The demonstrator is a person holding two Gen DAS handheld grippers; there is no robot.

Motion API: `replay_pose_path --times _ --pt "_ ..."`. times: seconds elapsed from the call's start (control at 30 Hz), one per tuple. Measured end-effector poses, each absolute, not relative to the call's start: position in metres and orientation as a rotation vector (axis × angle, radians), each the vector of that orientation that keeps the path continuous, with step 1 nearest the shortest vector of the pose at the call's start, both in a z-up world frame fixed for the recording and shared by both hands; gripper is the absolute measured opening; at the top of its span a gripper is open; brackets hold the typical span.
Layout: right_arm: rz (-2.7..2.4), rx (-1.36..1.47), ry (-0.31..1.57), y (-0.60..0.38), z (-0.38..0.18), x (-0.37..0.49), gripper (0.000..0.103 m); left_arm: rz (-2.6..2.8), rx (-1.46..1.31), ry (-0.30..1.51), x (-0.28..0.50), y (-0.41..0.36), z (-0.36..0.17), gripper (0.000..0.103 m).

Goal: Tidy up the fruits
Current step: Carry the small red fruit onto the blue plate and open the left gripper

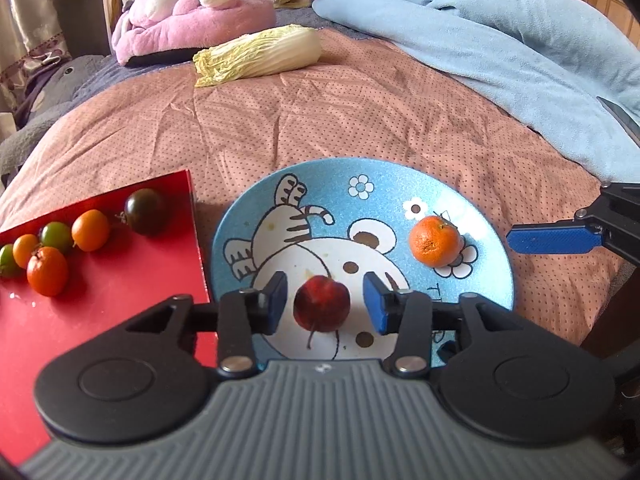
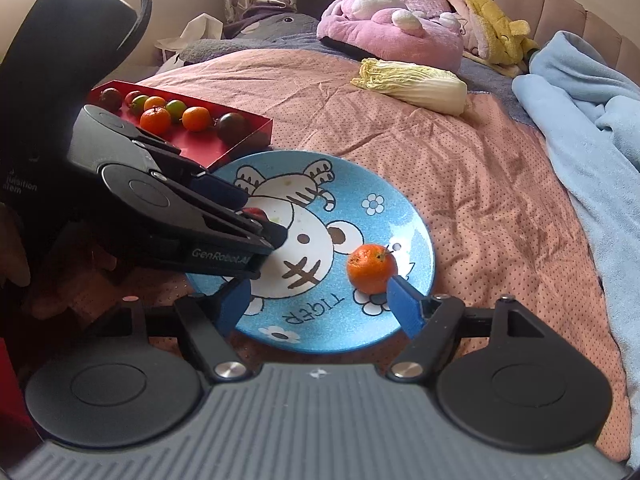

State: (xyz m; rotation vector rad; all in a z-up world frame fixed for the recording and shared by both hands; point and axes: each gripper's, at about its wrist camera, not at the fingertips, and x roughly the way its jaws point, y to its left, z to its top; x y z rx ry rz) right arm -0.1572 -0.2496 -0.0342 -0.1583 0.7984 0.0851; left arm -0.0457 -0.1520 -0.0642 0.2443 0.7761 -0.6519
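Left tool (image 1: 325, 302): jaws part open, pads either side of the red fruit (image 1: 322, 309) with a gap on both sides; nothing gripped.
Red fruit: rests on the white centre of the blue plate (image 1: 496, 240), near its front; roundish, no clear long axis; thin stem trails toward the camera.
Right tool (image 2: 320, 304): jaws wide, empty; right pad just beside the mandarin (image 2: 372, 269), touching or not I cannot tell.
Mandarin: sits on the plate's right side, apart from the red fruit; round, stem end up and tipped a little right.
Step in hand (judged): both fruits look just set down on the plate; next is to back each tool away.
Doing it well: lift straight off so no pad nudges a fruit; both could roll on the shallow plate, and the bed beneath is soft.
Red tray (image 1: 120, 312): left of the plate, nearly touching its rim; holds more small fruits (image 1: 90, 230), orange, green and dark, bunched at its far side.
Cabbage (image 1: 260, 56): farther up the bed, lying on its side, long axis crosswise, leafy end left.
Far: pink plush toy (image 1: 192, 16), blue blanket (image 1: 500, 40).
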Motion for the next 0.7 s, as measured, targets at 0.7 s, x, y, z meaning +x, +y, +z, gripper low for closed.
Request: replay_pose_path --times 0.7 --pt "0.126 -0.162 0.759 -0.231 -0.019 -0.146 0.086 -0.569 0.187 0.685 -0.052 -0.114 -0.031 0.072"
